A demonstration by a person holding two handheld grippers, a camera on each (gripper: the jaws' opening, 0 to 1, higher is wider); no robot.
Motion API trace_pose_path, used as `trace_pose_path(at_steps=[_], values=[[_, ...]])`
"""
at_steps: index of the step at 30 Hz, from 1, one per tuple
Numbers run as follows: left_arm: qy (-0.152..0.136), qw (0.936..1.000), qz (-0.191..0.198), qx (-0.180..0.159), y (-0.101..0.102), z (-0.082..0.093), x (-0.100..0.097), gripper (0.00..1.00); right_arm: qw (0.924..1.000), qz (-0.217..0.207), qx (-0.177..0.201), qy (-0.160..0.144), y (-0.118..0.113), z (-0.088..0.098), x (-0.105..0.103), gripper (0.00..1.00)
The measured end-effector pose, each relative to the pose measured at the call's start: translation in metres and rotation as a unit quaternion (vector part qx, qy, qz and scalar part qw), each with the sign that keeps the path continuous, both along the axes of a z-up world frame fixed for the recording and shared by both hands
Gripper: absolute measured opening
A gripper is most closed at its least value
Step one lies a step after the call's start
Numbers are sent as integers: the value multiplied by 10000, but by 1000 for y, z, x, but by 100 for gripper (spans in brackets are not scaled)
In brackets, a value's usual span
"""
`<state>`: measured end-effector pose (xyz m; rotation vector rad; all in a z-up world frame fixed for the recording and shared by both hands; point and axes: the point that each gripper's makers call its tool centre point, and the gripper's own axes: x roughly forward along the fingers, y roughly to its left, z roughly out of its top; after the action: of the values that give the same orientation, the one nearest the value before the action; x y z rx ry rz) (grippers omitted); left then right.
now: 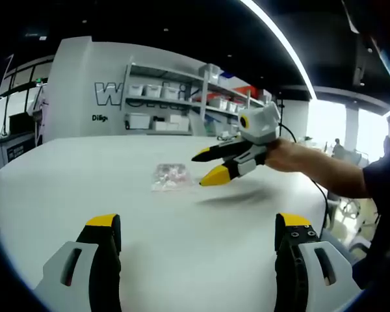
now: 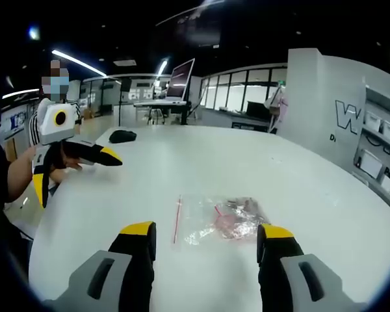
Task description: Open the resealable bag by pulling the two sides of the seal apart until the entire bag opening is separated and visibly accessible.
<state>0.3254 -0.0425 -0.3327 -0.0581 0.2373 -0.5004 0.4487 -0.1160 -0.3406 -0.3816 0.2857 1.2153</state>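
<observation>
A clear resealable bag (image 2: 221,221) lies flat on the white table (image 2: 182,162), holding small pinkish pieces, with its red seal strip (image 2: 177,218) on the side facing left. My right gripper (image 2: 208,233) is open just short of the bag, a jaw on each side of it, touching nothing. In the left gripper view the same bag (image 1: 171,175) sits farther off on the table (image 1: 84,182), and the right gripper (image 1: 206,168) hovers open beside it, held by a hand. My left gripper (image 1: 198,224) is open and empty, well back from the bag; it also appears as the left gripper (image 2: 75,174).
A black mouse-like object (image 2: 122,136) rests at the table's far side. Shelves with white bins (image 1: 175,104) line the wall behind. A monitor on a desk (image 2: 182,81) stands beyond the table. A person's arm (image 1: 325,170) reaches in from the right.
</observation>
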Motion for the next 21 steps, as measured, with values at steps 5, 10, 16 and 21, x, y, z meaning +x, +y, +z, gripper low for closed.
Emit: trace_pose_path(at_steps=[5,10,16,21], values=[[5,10000,-4,-3,-1,-1,0,98,10000,50,-43,-48,1,-1,-2,60],[-5,10000,-11,-8,-2,0,0,98,10000,62,-49,-52,3,-2,-2,60],[2,10000,-11,-7,0,0,1,98,9999,86,-65,-57,6,-3,-2,59],[-4,10000,3,-12,1,0,0,98,9998,141,-116,-101,8,-5,-3,57]])
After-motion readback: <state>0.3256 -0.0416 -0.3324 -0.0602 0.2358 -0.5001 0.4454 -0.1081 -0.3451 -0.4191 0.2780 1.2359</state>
